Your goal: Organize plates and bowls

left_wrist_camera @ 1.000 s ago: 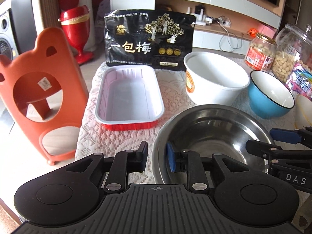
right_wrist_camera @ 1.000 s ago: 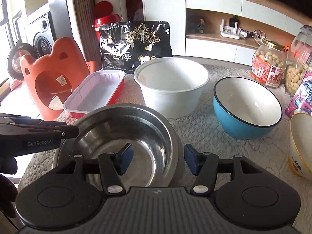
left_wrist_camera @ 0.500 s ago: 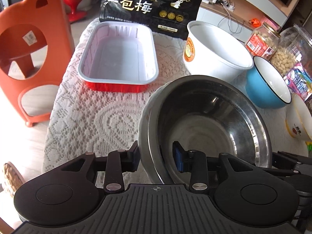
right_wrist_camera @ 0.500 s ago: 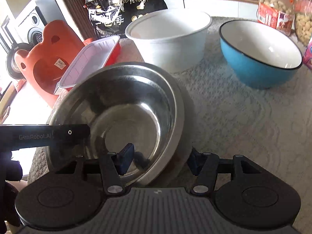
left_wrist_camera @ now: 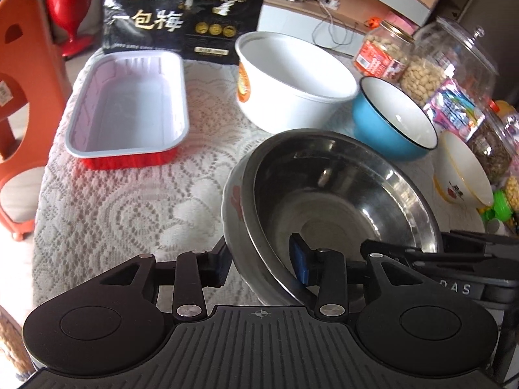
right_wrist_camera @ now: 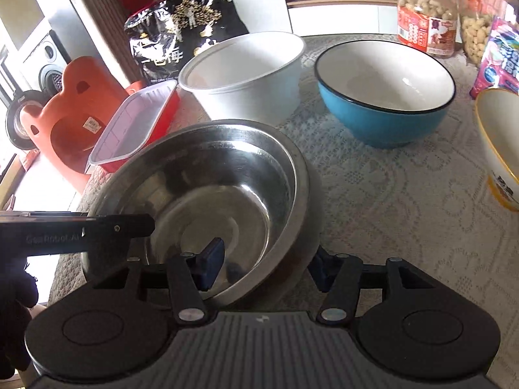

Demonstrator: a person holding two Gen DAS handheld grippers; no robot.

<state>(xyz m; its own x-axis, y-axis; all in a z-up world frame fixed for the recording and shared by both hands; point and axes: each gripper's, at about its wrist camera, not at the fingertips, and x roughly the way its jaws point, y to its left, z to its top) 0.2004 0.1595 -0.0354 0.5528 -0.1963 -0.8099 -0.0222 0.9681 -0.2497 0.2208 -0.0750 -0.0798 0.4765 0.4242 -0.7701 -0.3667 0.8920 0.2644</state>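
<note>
A steel bowl [left_wrist_camera: 340, 194] [right_wrist_camera: 207, 194] is held up off the lace tablecloth between both grippers. My left gripper [left_wrist_camera: 262, 261] straddles its left rim, one finger outside, one inside, closed on the wall. My right gripper [right_wrist_camera: 266, 265] straddles its right rim the same way. Behind it stand a white paper bowl [left_wrist_camera: 292, 81] [right_wrist_camera: 246, 74], a blue bowl [left_wrist_camera: 392, 120] [right_wrist_camera: 386, 94], and a red-sided rectangular tray [left_wrist_camera: 129, 110] [right_wrist_camera: 136, 126]. A small white bowl with a yellow rim [left_wrist_camera: 464, 171] [right_wrist_camera: 499, 142] sits at the right.
A black snack bag [left_wrist_camera: 181, 13] stands at the back. Jars of peanuts [left_wrist_camera: 382, 52] [right_wrist_camera: 428, 16] and snack packets [left_wrist_camera: 454, 110] line the right side. An orange plastic stool [left_wrist_camera: 19, 97] [right_wrist_camera: 68, 120] stands beside the table's left edge.
Both grippers closed in on the steel bowl's rims and lifted it; the bowl rose off the cloth and now sits higher and nearer the back bowls.
</note>
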